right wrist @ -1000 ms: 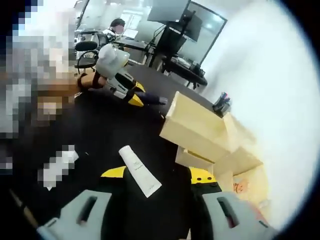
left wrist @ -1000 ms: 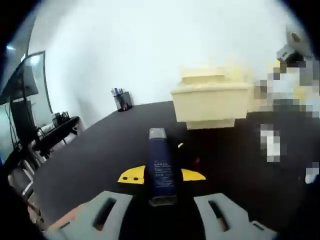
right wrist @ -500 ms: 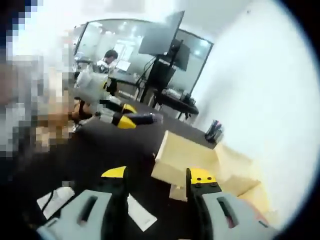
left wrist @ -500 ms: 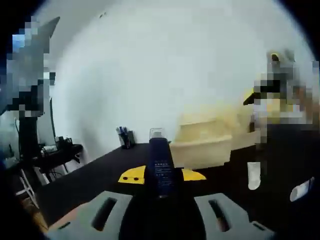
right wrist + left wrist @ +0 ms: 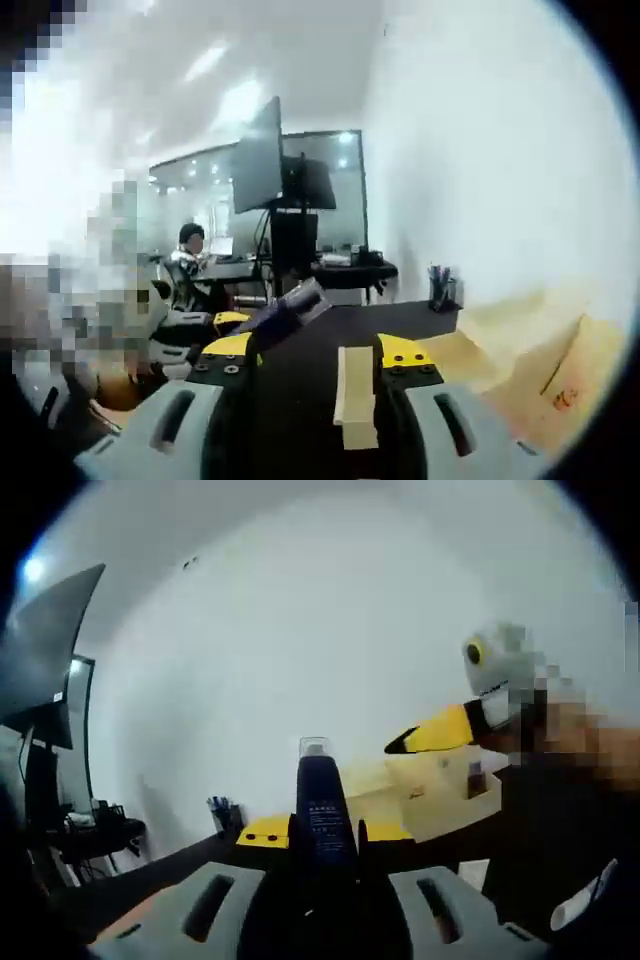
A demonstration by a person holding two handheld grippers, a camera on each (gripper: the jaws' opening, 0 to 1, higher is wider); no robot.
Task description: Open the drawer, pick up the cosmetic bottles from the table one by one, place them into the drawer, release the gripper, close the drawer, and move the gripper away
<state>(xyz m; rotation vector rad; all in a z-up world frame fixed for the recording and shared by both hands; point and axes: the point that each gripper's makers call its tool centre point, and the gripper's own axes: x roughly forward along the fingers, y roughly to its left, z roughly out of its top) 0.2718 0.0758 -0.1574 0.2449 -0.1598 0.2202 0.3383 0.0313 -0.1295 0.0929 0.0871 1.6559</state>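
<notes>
Left gripper (image 5: 322, 832) pinching an upright dark blue bottle (image 5: 322, 805), raised off the table since a second ago. Right gripper (image 5: 312, 362) jaws spread, apparently empty, its white tube gone from between them.

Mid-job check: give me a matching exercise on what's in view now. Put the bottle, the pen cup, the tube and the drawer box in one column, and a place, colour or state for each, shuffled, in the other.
Column one:
1. dark blue bottle
2. pen cup
3. white tube
4. drawer box

Column two:
A. cream-coloured
B. lying on the dark table
C. gripped in the left claw
D. standing near the white wall, pens sticking up

Pairs: 1-C, 2-D, 3-B, 4-A
</notes>
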